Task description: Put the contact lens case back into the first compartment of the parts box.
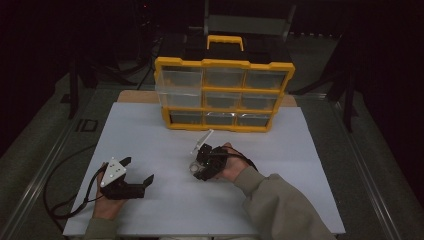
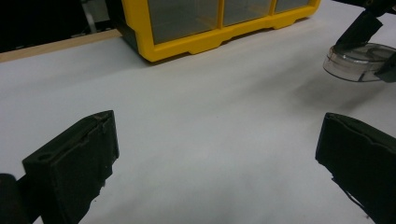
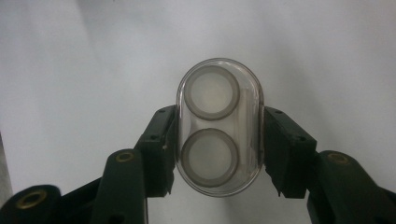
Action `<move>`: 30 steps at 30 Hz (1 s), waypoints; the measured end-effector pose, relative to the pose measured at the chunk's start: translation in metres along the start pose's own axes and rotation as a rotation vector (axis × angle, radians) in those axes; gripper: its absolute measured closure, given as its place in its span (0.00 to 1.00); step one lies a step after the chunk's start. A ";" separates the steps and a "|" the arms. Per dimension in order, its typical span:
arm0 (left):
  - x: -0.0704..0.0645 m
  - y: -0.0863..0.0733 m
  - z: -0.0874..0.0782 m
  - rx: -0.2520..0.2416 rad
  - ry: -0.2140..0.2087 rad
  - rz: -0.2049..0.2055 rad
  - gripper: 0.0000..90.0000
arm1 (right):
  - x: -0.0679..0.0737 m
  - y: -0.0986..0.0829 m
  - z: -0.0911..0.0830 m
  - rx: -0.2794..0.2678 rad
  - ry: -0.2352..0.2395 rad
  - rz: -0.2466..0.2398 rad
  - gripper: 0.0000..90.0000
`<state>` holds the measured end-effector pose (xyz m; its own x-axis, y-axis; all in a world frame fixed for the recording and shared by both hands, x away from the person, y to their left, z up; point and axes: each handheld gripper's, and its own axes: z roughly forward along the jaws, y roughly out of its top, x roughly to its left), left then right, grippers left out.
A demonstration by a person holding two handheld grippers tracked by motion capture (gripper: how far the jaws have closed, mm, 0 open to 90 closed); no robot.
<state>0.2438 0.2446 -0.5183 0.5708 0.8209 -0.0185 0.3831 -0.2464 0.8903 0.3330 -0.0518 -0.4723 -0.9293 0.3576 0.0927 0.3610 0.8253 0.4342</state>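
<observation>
Right claw (image 3: 218,140) clamps a small clear oval case (image 3: 219,126) across its narrow waist, one jaw on each long side, so that the flat face with its two round rings stays turned toward the camera and level over the worktop (image 3: 70,56). Seen from above, this claw (image 1: 197,166) is at the middle of the white sheet, in front of a yellow drawer cabinet (image 1: 223,95), which suggests the case belongs to one of its clear drawers. Seen from the left claw's camera, the case (image 2: 357,63) sits at or just above the sheet, well apart from the cabinet (image 2: 187,28).

Left claw (image 1: 134,172) is released, its jaws spread wide over bare sheet, holding nothing; it appears to wait in reserve.

Worktop (image 1: 150,130): a plain white sheet on a wooden board. Surrounding room is dark; cables, stand legs and metal rails lie around the worktop's edges.
</observation>
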 end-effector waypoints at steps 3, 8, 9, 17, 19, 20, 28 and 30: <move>0.000 0.000 0.000 0.001 -0.001 0.000 0.00 | -0.003 -0.001 -0.002 -0.002 -0.003 -0.008 0.54; 0.000 0.000 0.000 0.001 -0.001 0.000 0.00 | -0.004 -0.002 -0.006 -0.001 -0.004 0.019 0.54; 0.000 0.000 0.000 0.001 -0.001 0.000 0.00 | -0.005 -0.002 -0.006 -0.003 -0.008 0.015 0.54; 0.000 0.000 0.000 0.001 -0.002 0.000 0.00 | -0.009 -0.001 -0.015 -0.010 -0.027 0.012 0.54; 0.000 0.000 0.000 0.000 -0.001 -0.001 0.00 | -0.010 -0.001 -0.016 -0.008 -0.027 0.015 0.54; 0.000 0.000 0.000 0.000 -0.002 -0.001 0.00 | -0.011 -0.002 -0.017 -0.010 -0.029 0.015 0.54; 0.000 0.000 0.000 0.001 -0.002 0.000 0.00 | -0.013 0.002 -0.025 -0.017 -0.038 0.022 0.54; 0.000 0.000 0.000 0.001 -0.002 0.000 0.00 | -0.014 0.002 -0.026 -0.022 -0.032 0.020 0.54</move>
<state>0.2439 0.2444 -0.5185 0.5724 0.8197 -0.0193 0.3838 -0.2470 0.8898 0.3443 -0.0664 -0.4490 -0.9186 0.3884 0.0729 0.3776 0.8081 0.4522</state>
